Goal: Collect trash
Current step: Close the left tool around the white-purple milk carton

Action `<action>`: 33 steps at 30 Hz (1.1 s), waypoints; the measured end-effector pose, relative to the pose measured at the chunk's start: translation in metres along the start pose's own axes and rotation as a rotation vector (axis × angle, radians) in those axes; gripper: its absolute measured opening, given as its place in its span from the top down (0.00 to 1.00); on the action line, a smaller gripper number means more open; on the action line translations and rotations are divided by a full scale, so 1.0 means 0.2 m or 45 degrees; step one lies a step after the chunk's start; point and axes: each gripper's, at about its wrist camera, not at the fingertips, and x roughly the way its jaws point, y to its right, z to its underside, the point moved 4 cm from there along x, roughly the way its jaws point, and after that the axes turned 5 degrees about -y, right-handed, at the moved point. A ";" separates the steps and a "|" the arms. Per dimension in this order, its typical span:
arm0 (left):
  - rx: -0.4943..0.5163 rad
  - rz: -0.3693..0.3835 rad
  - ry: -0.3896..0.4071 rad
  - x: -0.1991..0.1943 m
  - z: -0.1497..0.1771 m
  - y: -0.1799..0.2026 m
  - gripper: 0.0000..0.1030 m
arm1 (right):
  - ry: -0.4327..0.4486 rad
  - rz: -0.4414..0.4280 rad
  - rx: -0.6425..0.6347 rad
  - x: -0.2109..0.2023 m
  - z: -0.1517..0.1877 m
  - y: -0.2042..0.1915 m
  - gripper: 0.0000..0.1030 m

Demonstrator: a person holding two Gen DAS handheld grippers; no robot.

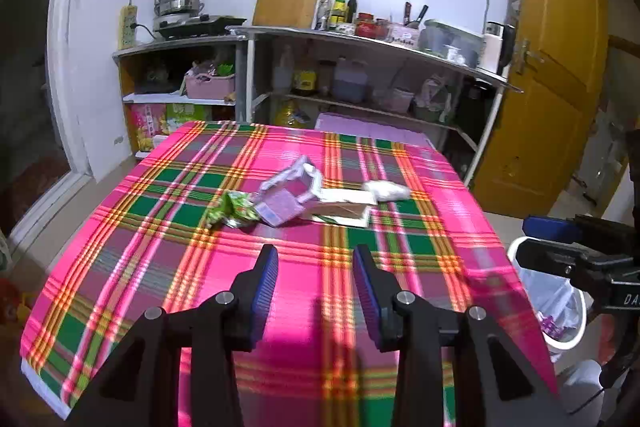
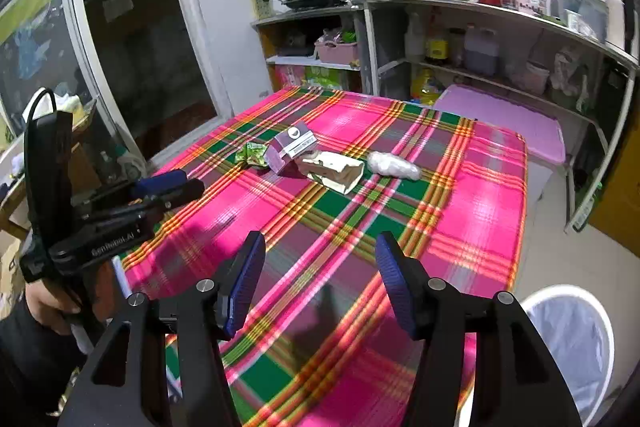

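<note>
four trash items (image 2: 328, 163), two open grippers (image 2: 320, 259)

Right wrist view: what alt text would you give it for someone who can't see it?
An open, empty right gripper hovers over a pink plaid tablecloth where four pieces of trash lie: green wrapper, purple box, paper bag, white wad. A lined bin stands lower right.

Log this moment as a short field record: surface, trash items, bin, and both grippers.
surface: table with plaid cloth
trash on cloth: green wrapper, purple box, brown paper bag, white wad, clustered mid-table
bin: white lined bin on the floor at the table's near right corner
left gripper: open, holding nothing
right gripper: open, holding nothing
</note>
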 end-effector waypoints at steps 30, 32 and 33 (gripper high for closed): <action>0.179 -0.062 -0.106 0.69 -0.27 0.02 0.45 | -0.093 -0.005 0.050 0.39 -0.10 0.21 0.44; 0.186 -0.088 -0.123 0.71 -0.28 0.02 0.45 | -0.094 -0.010 0.057 0.40 -0.10 0.22 0.44; 0.189 -0.105 -0.133 0.73 -0.29 0.02 0.45 | -0.094 -0.013 0.062 0.40 -0.10 0.23 0.44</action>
